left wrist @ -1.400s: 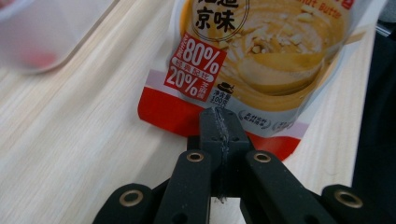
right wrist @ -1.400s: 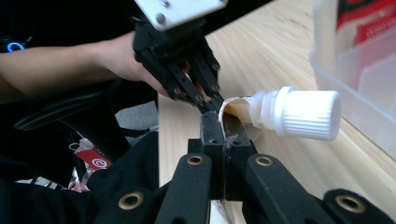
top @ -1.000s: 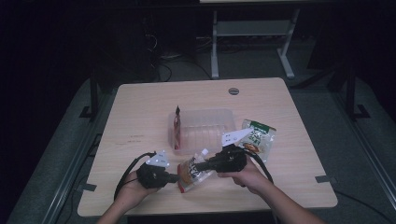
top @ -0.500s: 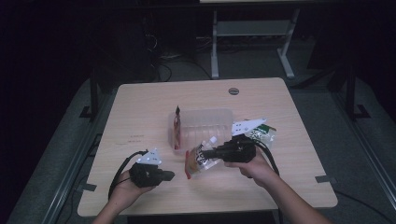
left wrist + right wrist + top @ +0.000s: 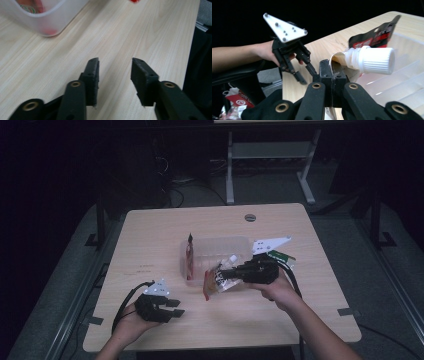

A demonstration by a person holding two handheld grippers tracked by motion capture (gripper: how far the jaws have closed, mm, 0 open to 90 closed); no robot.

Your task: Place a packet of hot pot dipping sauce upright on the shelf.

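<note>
Black jaws of the right hand-held gripper (image 5: 332,75) are seen pressed together on the thin edge of a soft spouted pouch (image 5: 216,281), just beside its white screw cap (image 5: 375,60), as the right gripper view shows. The pouch is held above the tabletop (image 5: 150,235) at the near wall of a clear plastic container (image 5: 220,247) that sits near the middle of the tabletop; a red and black packet (image 5: 189,255) stands upright against the container's left wall. A green packet (image 5: 282,256) lies beyond the right hand, toward the right edge. The left hand-held gripper (image 5: 172,307) is rested near the front left corner, its jaws apart and empty. The pouch is judged to be light, limp and somewhat slippery, likely to sag and swing below the grip; a hold on the stiffer seam by the spout is probably the surest place.
</note>
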